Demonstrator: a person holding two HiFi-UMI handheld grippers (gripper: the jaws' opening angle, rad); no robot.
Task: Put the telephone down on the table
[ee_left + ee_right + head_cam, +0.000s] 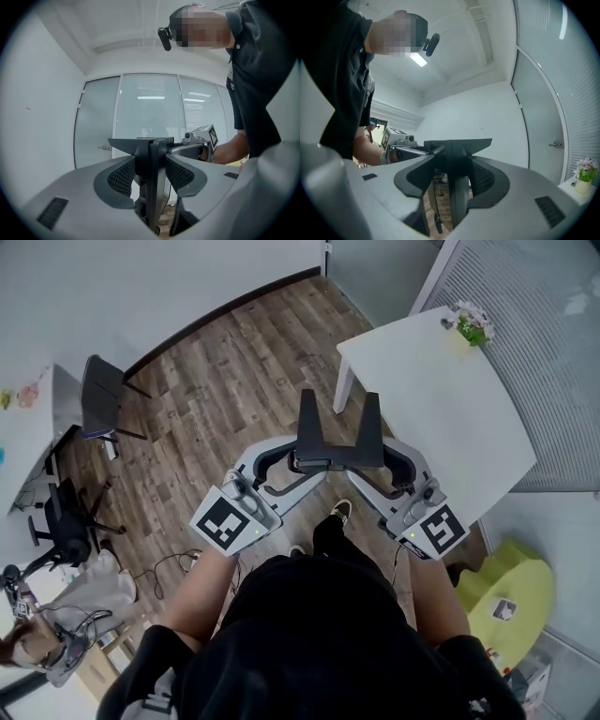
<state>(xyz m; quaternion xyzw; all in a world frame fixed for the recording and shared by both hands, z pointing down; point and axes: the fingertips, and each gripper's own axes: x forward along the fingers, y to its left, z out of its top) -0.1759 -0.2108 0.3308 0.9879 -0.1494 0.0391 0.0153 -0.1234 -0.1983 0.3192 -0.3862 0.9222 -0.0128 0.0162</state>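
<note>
Jaws of the left gripper (151,177) were clenched on the black telephone (157,152), with the meshed pads pressed against either side of its upright slab. The right gripper (452,178) grasped the same telephone from the opposite side, its pads likewise closed on the slab. The two grippers faced each other, held level in front of the person's black top (319,634).

From the head view the telephone hung in the air between the gripper tips, and two dark wedge-shaped parts of it pointed toward the far side. It was above the wooden floor (225,381), not on any surface. One of the person's shoes (342,510) showed on the boards directly under the grippers.

At the near right a yellow-green seat (525,577) stood on the floor. Just right of the telephone ran the near left edge of the white table (441,409), which stretched away to the far right. A small pot of flowers (466,329) sat at its far corner.

To the left, well apart from the telephone, a dark office chair (66,521) stood near a cluttered desk corner. Farther off, a black chair (101,385) stood close to the pale wall (141,287).
</note>
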